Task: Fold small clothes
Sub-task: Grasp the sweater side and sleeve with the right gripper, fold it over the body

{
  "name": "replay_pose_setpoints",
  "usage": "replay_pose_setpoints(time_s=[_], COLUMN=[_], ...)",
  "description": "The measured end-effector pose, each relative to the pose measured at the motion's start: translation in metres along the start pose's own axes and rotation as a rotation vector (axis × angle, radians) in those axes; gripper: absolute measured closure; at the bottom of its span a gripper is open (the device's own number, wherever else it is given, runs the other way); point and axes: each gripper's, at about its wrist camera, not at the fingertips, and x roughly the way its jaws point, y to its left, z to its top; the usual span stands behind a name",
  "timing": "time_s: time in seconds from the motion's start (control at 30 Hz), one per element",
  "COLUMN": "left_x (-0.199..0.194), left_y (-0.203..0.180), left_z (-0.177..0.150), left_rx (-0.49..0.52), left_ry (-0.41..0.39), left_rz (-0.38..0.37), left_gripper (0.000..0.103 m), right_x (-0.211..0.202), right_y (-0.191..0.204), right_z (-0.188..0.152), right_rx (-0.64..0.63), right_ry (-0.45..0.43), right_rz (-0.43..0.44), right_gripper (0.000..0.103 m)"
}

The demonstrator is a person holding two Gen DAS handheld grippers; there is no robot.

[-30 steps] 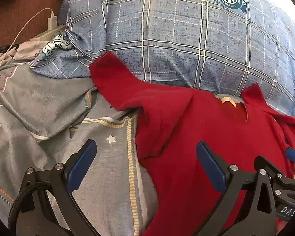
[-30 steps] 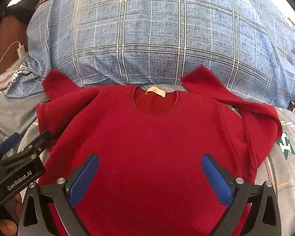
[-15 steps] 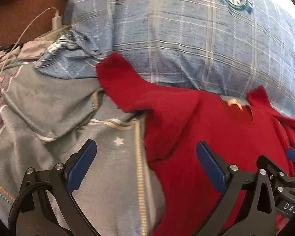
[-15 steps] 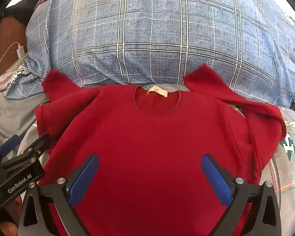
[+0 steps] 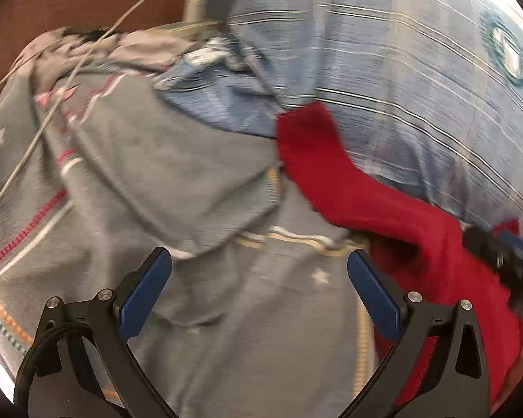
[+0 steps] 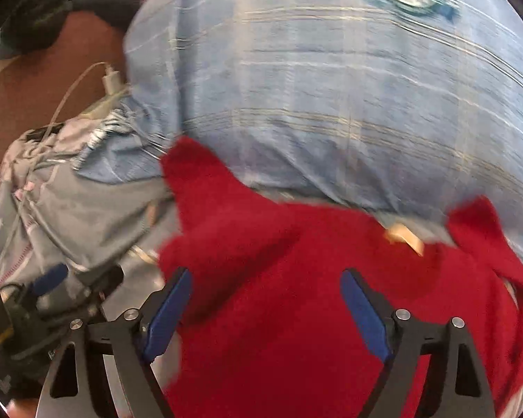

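Note:
A red sweater (image 6: 296, 278) lies flat on the bed, with a tan neck label (image 6: 404, 237) by the collar. Its left sleeve (image 5: 317, 153) reaches up against the blue plaid pillow. My right gripper (image 6: 266, 299) hovers over the sweater's left chest. Its jaws are closing, and the cloth lies under them, unpinched. My left gripper (image 5: 259, 278) stands open over the grey sheet just left of the sweater, with nothing between its pads. Each gripper shows blurred at the edge of the other's view, the right gripper (image 5: 498, 261) and the left gripper (image 6: 52, 296).
A big blue plaid pillow (image 6: 331, 87) bulges behind the sweater. A rumpled grey sheet (image 5: 157, 174) with stars and stripes covers the left side. A white charger (image 5: 193, 3) and its cable trail across it, below a brown surface (image 5: 69, 0).
Both grippers have swung to the left, so the sweater sits further right in each view. The left gripper now hangs over the grey sheet. The right jaws have narrowed.

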Motion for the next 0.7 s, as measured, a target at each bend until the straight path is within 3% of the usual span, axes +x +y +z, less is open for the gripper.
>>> replay_pose_setpoints(time_s=[0.13,0.23,0.43,0.7], left_x=[0.003,0.003,0.013,0.016], left_y=[0.014,0.011,0.013,0.031], left_z=[0.001,0.0,0.0,0.004], left_rx=[-0.046,-0.023,-0.025,-0.079], left_ry=[0.02,0.024,0.055,0.055], left_rz=[0.015,0.026,0.042,0.061], left_gripper=[0.001,0.001,0.001,0.002], right_x=[0.026,0.055,0.109,0.178], right_y=[0.023,0.04,0.06,0.073], right_z=[0.032,0.057,0.097,0.134], right_rx=[-0.065,-0.078,0.051,0.189], right_ry=[-0.004,0.017,0.065,0.153], right_rz=[0.054,0.109,0.236,0.308], right_gripper=[0.021,0.021,0.021,0.021])
